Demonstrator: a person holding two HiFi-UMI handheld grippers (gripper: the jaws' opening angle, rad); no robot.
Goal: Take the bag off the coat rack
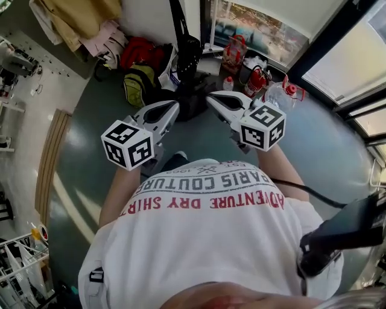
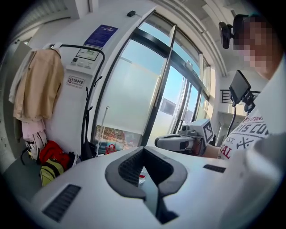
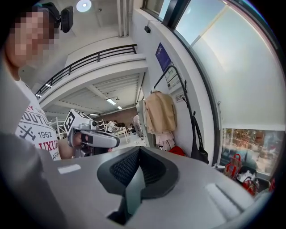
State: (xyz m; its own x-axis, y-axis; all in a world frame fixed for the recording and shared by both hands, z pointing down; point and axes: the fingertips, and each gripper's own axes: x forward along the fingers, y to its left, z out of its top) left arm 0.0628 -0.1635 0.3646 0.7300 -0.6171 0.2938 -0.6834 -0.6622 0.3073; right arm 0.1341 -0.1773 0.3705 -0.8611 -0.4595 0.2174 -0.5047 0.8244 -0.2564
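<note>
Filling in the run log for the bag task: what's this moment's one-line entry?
phase: pre-reach | left gripper: shut, empty | right gripper: shut, empty | black bag: hanging on coat rack, untouched

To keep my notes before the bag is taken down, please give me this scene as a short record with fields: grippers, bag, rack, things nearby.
left gripper: shut, empty, held in the air
right gripper: shut, empty, beside the left one
black bag: hangs low on the coat rack, not yet touched
coat rack: by the window, a beige coat hangs on it
floor by the rack: red bag, yellow-green backpack
</note>
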